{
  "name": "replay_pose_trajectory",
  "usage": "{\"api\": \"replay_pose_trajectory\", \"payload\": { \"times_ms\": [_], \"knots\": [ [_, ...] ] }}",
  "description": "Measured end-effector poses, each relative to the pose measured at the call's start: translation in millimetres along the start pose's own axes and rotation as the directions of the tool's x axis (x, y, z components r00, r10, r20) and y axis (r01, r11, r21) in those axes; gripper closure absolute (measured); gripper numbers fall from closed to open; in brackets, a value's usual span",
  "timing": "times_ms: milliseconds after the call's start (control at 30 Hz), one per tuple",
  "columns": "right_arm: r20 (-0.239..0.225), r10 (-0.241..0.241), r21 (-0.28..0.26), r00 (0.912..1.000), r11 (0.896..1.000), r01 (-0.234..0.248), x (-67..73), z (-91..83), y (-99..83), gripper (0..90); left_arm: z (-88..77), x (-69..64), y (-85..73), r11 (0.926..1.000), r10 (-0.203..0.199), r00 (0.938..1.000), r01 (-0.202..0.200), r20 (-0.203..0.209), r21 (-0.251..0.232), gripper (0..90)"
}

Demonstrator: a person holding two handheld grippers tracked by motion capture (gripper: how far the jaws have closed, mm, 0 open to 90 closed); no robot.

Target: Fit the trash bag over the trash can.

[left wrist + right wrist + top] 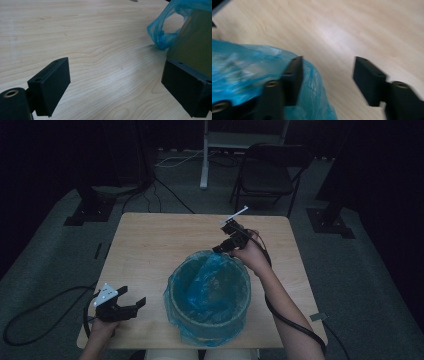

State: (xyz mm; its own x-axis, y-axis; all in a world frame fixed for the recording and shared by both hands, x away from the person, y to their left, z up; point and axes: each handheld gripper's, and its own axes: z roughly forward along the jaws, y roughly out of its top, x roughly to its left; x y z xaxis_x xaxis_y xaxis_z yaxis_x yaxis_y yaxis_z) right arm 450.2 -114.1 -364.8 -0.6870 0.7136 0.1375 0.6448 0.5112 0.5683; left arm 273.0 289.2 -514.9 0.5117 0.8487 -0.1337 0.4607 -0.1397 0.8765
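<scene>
A round bin [210, 295] lined with a blue bag [212, 275] stands upright near the front middle of the surface [150, 245], its mouth facing up. The right gripper [227, 246] hovers at the far rim with jaws apart, gripping nothing, probably placed to catch the bag's edge. The left gripper [131, 304] rests released near the front left, just beside the bin.

Blue bag [210, 285], pale wood-grain table [145, 245]
</scene>
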Motion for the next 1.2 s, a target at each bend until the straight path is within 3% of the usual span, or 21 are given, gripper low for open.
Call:
{"api": "replay_pose_trajectory", "payload": {
  "times_ms": [67,100,133,167,233,300,333,367,400,567,600,633,833,1000,1067,1133,1200],
  "knots": [
    [0.014,0.025,-0.068,0.9996,0.997,-0.024,-4.4,-18.1,-6.3,17.2,-2.1,1.3,-0.3,1.0,-0.002,1.0,0.002,-0.001,-0.005,9.0],
    [0.014,0.025,-0.068,0.9996,0.997,-0.024,-4.4,-18.1,-6.3,17.2,-3.2,1.9,-0.2,1.0,-0.006,1.0,0.006,-0.004,-0.005,9.0],
    [0.006,0.043,-0.147,0.9991,0.988,-0.042,-9.1,-31.4,-14.6,14.7,-4.7,2.7,0.0,1.0,-0.005,0.9999,0.005,-0.011,-0.003,9.0],
    [0.006,0.043,-0.147,0.9991,0.988,-0.042,-9.1,-31.4,-14.6,14.7,-6.5,3.8,0.1,1.0,-0.002,0.9999,0.002,-0.013,-0.006,9.0],
    [0.02,0.045,-0.199,0.9988,0.979,-0.04,-13.8,-42.9,-25.3,12.3,-11.5,6.9,-0.2,0.9995,-0.024,0.9996,0.024,-0.011,-0.019,9.0],
    [0.059,0.056,-0.272,0.9967,0.961,-0.038,-21.0,-53.1,-44.3,12.3,-17.5,10.9,-1.4,0.9988,-0.036,0.9993,0.036,-0.01,-0.035,9.0],
    [0.059,0.056,-0.272,0.9967,0.961,-0.038,-21.0,-53.1,-44.3,12.3,-19.6,11.9,-2.0,0.9986,-0.036,0.9991,0.035,-0.02,-0.038,9.0],
    [0.058,0.074,-0.3,0.9955,0.952,-0.053,-24.6,-55.2,-54.8,12.3,-22.7,13.6,-3.1,0.9983,-0.035,0.999,0.034,-0.027,-0.047,9.0],
    [0.058,0.074,-0.3,0.9955,0.952,-0.053,-24.6,-55.2,-54.8,12.3,-26.0,15.2,-4.5,0.9976,-0.04,0.9988,0.039,-0.029,-0.058,9.0],
    [0.044,0.089,-0.366,0.9951,0.928,-0.067,-32.2,-54.7,-89.7,12.2,-37.4,19.2,-11.9,0.9954,-0.034,0.9979,0.028,-0.055,-0.091,9.0],
    [0.044,0.089,-0.366,0.9951,0.928,-0.067,-32.2,-54.7,-89.7,12.2,-38.2,19.3,-13.0,0.996,-0.025,0.9981,0.02,-0.056,-0.087,9.0],
    [0.049,0.08,-0.378,0.9956,0.924,-0.056,-33.0,-53.0,-101.4,12.3,-38.4,18.4,-14.8,0.9975,-0.011,0.9978,0.007,-0.065,-0.071,9.0],
    [0.068,0.075,-0.397,0.9949,0.917,-0.042,-30.6,-46.6,-128.9,12.2,-36.6,16.7,-19.5,0.9993,0.002,0.9972,-0.005,-0.075,-0.037,9.0],
    [0.076,0.088,-0.404,0.9932,0.913,-0.05,-30.3,-36.8,-158.5,12.2,-36.0,15.5,-22.4,0.9996,0.018,0.9913,-0.015,-0.13,0.022,8.9],
    [0.072,0.116,-0.41,0.9907,0.909,-0.076,-33.2,-32.5,-173.0,12.2,-35.9,15.1,-23.5,0.9993,0.017,0.9914,-0.013,-0.13,0.035,8.9],
    [0.048,0.145,-0.43,0.9882,0.896,-0.11,-36.4,-29.7,-184.8,12.2,-36.0,14.1,-24.9,0.9988,0.03,0.9905,-0.024,-0.135,0.043,8.8],
    [0.041,0.197,-0.429,0.9795,0.889,-0.161,-41.2,-24.9,-203.8,12.3,-36.4,14.2,-25.6,0.9982,0.031,0.9907,-0.024,-0.132,0.054,5.5]
  ]
}}
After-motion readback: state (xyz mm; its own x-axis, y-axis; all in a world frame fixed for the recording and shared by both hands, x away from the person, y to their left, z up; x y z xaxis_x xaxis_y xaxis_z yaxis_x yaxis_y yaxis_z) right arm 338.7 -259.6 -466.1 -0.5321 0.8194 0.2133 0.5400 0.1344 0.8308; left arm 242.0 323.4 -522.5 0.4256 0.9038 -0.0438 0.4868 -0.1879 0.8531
